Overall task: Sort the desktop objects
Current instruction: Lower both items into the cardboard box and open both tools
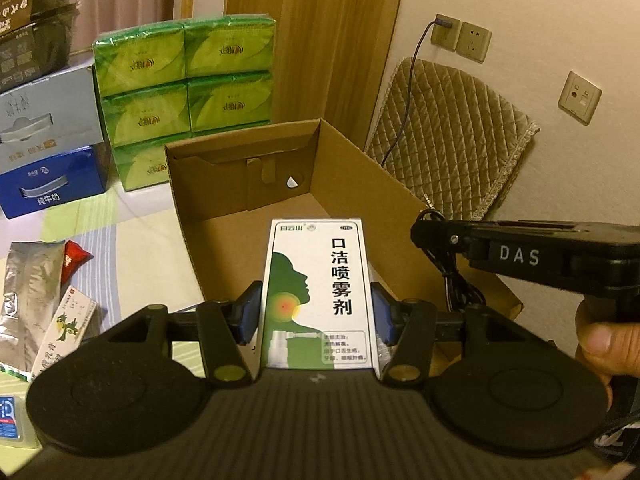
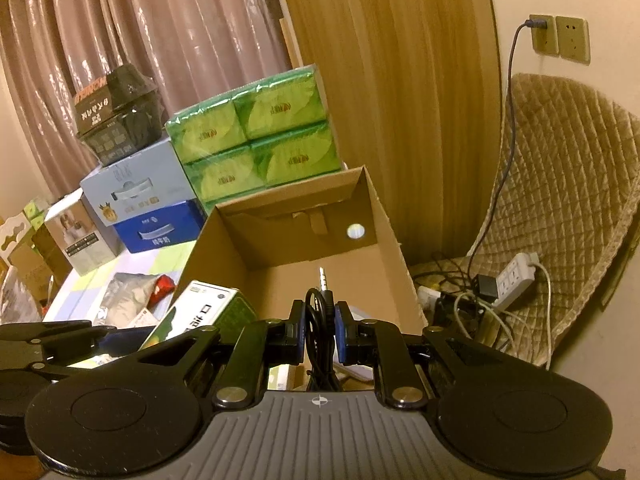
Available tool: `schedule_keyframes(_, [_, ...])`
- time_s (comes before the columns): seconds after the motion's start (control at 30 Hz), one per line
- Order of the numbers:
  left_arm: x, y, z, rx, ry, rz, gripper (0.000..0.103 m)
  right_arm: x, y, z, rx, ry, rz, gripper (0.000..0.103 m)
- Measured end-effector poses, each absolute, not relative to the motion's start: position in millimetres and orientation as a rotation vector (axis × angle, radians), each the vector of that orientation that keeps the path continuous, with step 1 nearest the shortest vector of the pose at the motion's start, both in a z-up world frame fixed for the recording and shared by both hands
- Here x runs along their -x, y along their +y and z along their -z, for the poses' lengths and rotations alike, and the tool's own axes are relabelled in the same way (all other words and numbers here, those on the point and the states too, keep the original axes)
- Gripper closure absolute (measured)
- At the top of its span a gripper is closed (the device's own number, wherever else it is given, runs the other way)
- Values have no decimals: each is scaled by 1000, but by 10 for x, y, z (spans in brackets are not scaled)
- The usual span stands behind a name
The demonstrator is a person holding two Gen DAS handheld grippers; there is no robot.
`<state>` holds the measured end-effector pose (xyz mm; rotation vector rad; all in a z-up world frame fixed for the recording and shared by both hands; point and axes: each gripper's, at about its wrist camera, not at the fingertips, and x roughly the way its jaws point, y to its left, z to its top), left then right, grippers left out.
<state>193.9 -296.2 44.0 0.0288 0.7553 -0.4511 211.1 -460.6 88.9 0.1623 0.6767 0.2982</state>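
- The open cardboard box point(image 1: 352, 200) stands on the bench point(image 1: 152, 232), its flaps up and its far wall pierced by a small round hole point(image 2: 355, 231). The part of its floor that shows is bare brown card; the near part is hidden behind the grippers.
- The left gripper point(image 1: 316, 316) is partly open and clamped on a white-and-green spray box point(image 1: 320, 296), its blue pads pressing the two long sides. The spray box lies face up, printed with a green head in profile, and is held over the near edge of the cardboard box.
- The right gripper point(image 2: 321, 332) is closed down on a bundled black audio cable point(image 2: 320, 320). The cable's metal jack plug point(image 2: 321, 276) sticks up above the fingertips, and the loose loops hang below them. It also sits over the near part of the cardboard box.
- In the left wrist view the right gripper reaches in from the right, with the person's hand point(image 1: 600, 340) around its handle.
- On the bench left of the cardboard box lie a silver foil pouch point(image 1: 28, 292), a small red packet point(image 1: 76, 260) and a small carton with a green figure point(image 1: 68, 324).
- Behind the box stands a stack of green tissue packs point(image 1: 184, 88), with a blue milk carton point(image 1: 52, 184) and a grey-blue carton point(image 1: 48, 112) piled beside it.
- A quilted chair point(image 2: 568, 184) stands at right, with a power strip point(image 2: 516, 276) and tangled cords on its seat.
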Motion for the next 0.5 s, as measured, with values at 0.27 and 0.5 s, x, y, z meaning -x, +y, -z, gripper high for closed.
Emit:
schedule_keyframes(0.27, [-1940, -2857, -477, -7, 730, 432, 52, -2136, -4606, -826, -166, 690, -294, 92])
schedule_keyframes(0.5, [-1840, -2681, -570, 6, 702, 409, 47, -2106, -4519, -818, -165, 699, -313, 91])
